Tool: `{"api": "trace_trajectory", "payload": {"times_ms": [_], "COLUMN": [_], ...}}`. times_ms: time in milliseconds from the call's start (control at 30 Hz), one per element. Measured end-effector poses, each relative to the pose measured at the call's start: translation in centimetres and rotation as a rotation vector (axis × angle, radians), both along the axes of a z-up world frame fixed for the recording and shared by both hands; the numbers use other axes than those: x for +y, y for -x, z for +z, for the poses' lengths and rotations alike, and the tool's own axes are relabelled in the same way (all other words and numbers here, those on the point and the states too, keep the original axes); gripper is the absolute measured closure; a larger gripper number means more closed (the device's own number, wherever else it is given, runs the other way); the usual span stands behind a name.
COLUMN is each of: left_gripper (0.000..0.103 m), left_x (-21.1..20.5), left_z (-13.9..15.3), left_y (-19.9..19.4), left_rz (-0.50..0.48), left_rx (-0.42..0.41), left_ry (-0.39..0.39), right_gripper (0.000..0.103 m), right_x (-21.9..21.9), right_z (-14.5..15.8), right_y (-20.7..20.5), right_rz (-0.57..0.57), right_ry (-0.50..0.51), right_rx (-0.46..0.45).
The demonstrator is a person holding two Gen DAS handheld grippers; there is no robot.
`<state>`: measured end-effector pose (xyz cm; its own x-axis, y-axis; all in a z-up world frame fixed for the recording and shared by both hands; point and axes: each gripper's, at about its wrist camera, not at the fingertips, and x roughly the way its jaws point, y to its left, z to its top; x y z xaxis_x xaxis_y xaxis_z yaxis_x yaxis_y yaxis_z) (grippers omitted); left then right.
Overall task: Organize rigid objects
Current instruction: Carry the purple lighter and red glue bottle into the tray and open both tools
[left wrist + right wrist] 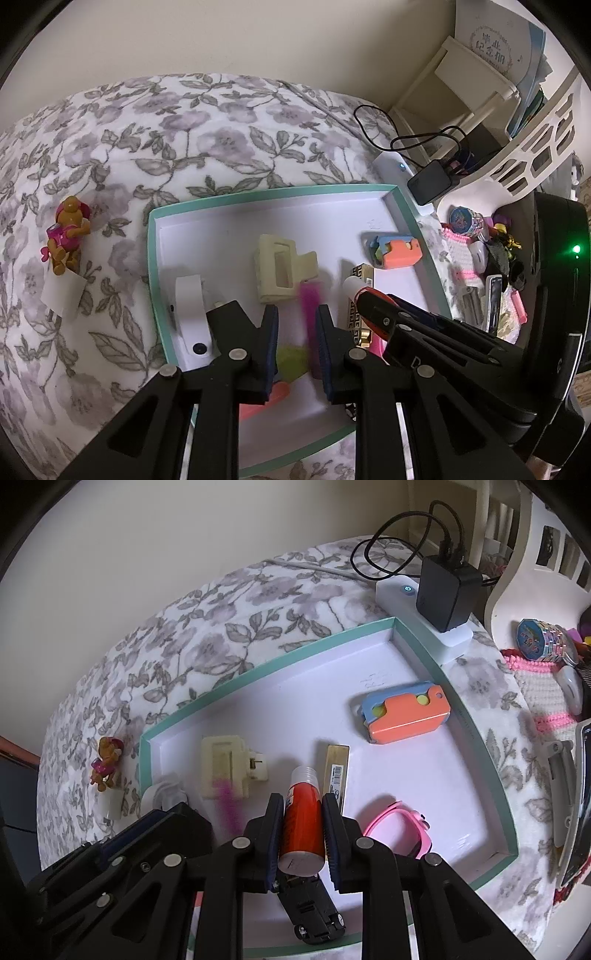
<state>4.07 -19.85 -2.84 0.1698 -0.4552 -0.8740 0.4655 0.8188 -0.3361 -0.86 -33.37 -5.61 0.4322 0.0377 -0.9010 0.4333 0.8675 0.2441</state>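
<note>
As I gather loose items into the teal tray (pixel 476 738), my right gripper (pixel 303 825) clamps a red tube (pixel 301 827); my left gripper (pixel 295 332) pinches a blurred pink piece (pixel 309 299).

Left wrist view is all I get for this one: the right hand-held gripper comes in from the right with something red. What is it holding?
Observer: A red tube with a clear ribbed cap, clamped lengthwise in the right hand-held gripper.
Operator: Anything underneath it?
Observer: A black toy car lies on the tray floor, under the gripper.
Operator: And the pink sliver beside it?
Observer: A pink wristwatch, lying in the tray to the right of the gripper.
</note>
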Motion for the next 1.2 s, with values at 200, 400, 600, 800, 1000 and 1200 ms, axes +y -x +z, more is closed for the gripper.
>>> {"api": "trace_trajectory", "payload": {"times_ms": [200,400,600,800,1000,1200], "left_gripper": [0.080,0.066,0.054,0.040,0.020,0.013], "left_x": [0.5,1.2,2.1,3.5,5.2,6.7], "left_z": [0.1,0.6,0.7,0.7,0.4,0.0], "left_y": [-0.2,-0.6,-1.2,-2.0,-2.9,-3.8], "left_rz": [0.016,0.047,0.086,0.151,0.216,0.276], "left_rx": [-0.005,-0.027,-0.034,-0.065,-0.076,-0.078], "left_ry": [-0.019,-0.036,-0.056,-0.117,-0.156,-0.192], "right_gripper": [0.080,0.080,0.080,0.055,0.033,0.018], "right_x": [0.1,0.3,0.2,0.5,1.4,2.6], "right_z": [0.0,0.0,0.1,-0.1,0.0,0.2], "right_y": [-0.1,-0.2,-0.2,-0.5,-0.9,-1.2], "right_rz": [0.006,0.012,0.008,0.011,0.053,0.087], "right_ry": [-0.003,0.009,0.022,0.038,0.070,0.106], "right_rx": [-0.003,0.001,-0.001,-0.002,-0.013,-0.031]}}
